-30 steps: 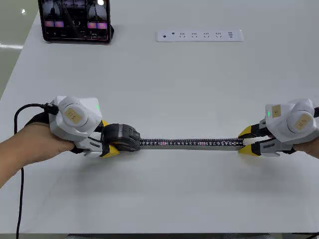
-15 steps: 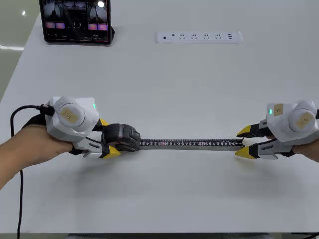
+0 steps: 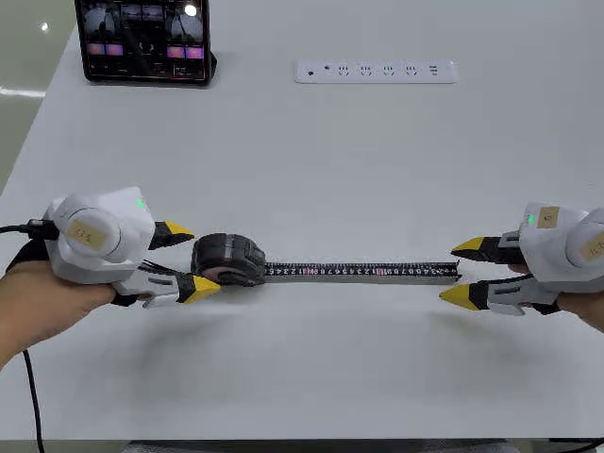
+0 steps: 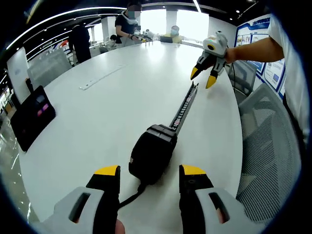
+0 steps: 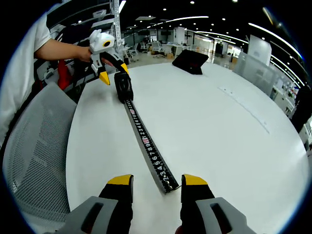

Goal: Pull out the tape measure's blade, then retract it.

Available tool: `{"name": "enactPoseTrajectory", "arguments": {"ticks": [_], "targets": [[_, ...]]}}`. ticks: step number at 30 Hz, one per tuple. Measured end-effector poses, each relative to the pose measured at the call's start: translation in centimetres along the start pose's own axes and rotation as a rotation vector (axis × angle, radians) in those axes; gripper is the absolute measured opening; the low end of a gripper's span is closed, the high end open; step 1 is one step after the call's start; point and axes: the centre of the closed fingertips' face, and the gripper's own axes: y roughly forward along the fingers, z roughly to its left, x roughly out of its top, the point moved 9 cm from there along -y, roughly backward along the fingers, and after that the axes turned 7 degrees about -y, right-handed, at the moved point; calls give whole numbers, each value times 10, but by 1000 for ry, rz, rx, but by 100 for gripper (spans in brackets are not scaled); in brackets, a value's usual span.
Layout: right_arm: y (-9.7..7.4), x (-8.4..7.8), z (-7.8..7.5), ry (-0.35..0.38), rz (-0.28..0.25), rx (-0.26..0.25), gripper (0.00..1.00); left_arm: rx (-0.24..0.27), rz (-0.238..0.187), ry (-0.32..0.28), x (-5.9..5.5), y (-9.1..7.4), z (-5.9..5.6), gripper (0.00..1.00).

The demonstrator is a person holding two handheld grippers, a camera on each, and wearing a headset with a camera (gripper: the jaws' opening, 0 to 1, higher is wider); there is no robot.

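Note:
A black tape measure case (image 3: 228, 260) lies on the white table with its dark numbered blade (image 3: 359, 272) drawn out to the right and lying flat. My left gripper (image 3: 185, 259) stands open just left of the case, clear of it; in the left gripper view the case (image 4: 152, 152) sits just beyond the yellow fingertips (image 4: 107, 170). My right gripper (image 3: 464, 273) is open just past the blade's end; in the right gripper view the blade tip (image 5: 169, 185) lies between the jaws, not pinched, and the blade (image 5: 144, 140) runs to the case (image 5: 124, 87).
A dark tablet (image 3: 143, 40) stands at the table's far left, and a white power strip (image 3: 377, 71) lies at the far middle. A black cable (image 3: 31, 415) trails from the left gripper. A mesh chair (image 5: 34, 146) is beside the table's near edge.
Both grippers have opened and let go: the left drew back to the left off the case, the right backed off the blade's end. Case and blade stay put on the table.

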Motion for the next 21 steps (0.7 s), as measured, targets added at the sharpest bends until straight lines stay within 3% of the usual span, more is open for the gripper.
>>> {"name": "enactPoseTrajectory", "arguments": {"ticks": [8, 21], "targets": [[-7, 7, 9, 30, -52, -78, 42, 52, -88, -28, 1, -15, -7, 48], [-9, 13, 25, 51, -80, -151, 53, 86, -160, -70, -5, -25, -20, 62]]}}
